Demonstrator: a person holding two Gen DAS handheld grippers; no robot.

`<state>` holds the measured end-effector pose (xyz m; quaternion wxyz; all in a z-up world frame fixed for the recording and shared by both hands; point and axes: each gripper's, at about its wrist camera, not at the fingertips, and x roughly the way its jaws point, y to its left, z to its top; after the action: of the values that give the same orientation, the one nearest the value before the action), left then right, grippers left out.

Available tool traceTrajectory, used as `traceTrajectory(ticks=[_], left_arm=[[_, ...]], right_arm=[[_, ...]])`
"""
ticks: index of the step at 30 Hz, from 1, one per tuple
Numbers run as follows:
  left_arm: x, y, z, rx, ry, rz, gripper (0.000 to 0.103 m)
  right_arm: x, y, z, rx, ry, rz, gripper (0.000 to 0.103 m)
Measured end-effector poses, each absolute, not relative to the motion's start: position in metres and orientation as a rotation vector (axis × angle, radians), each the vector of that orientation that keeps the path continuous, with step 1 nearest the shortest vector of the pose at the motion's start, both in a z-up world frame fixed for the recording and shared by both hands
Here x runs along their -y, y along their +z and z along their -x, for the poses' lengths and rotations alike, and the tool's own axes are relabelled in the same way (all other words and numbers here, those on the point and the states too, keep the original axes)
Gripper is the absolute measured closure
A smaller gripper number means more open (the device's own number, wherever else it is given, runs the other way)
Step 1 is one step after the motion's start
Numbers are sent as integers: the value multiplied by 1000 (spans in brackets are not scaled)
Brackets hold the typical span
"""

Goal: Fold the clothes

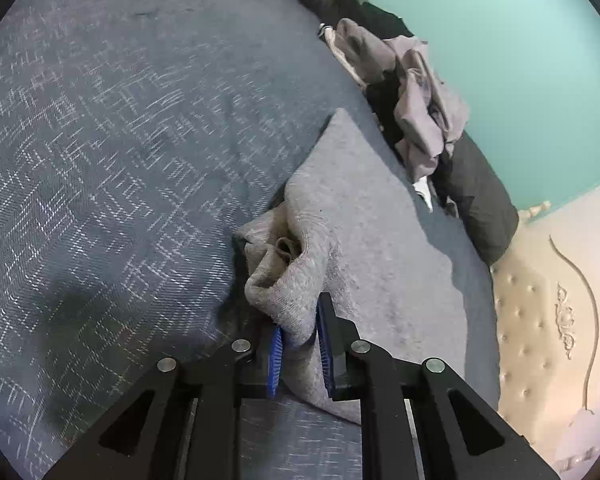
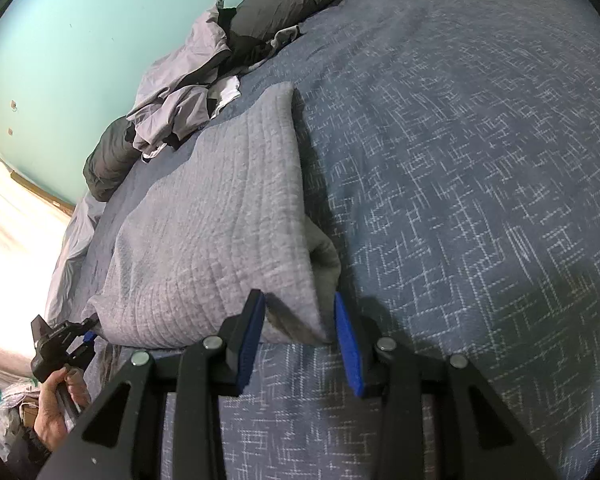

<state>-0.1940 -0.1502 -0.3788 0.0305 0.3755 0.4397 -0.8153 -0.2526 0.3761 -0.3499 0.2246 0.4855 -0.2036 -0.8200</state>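
**Two grippers at the near edge of a grey knit garment on a bed**

A grey knit garment lies partly folded on a blue bedspread with a white hatch pattern, its long flat panel running away toward a teal wall. The left gripper, seen from its own camera, has its two blue-padded fingers drawn close together on a bunched corner of the garment; the cloth rises in thick rolls just ahead of the pads and passes down between them. In the right wrist view that same gripper appears small at the garment's near left corner, gripped from below by a bare hand with the fingers curled round its handle. The right gripper reaches low over the bedspread at the garment's near right corner, its fingers spread wide. The corner's edge lies in the gap, but neither pad presses the cloth, and whether it touches them cannot be told. Against the wall, well apart from the garment, a heap of pale lilac and black clothes sits on a dark grey pillow. A cream tufted headboard shows at the left view's right edge.
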Motion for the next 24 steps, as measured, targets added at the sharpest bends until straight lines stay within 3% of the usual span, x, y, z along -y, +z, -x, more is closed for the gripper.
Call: traceTrajectory(ticks=[4, 11, 14, 16, 17, 24], left_arm=[[154, -390, 196, -1380, -2478, -1179, 59], [158, -393, 197, -1444, -2501, -1129, 58], [157, -391, 199, -1461, -2521, -1120, 61], [157, -389, 200, -1468, -2531, -1124, 79], [156, -386, 201, -1454, -2542, -1126, 82], [140, -350, 201, -1377, -2695, -1077, 88]], right_arm=[[-375, -351, 254, 560, -2258, -1343, 67], [-372, -353, 256, 552, -2254, -1345, 67], [-373, -354, 257, 557, -2251, -1347, 67], [-373, -355, 257, 564, -2248, -1348, 67], [-373, -355, 257, 565, -2247, -1349, 67], [-374, -356, 258, 573, -2243, -1347, 67]])
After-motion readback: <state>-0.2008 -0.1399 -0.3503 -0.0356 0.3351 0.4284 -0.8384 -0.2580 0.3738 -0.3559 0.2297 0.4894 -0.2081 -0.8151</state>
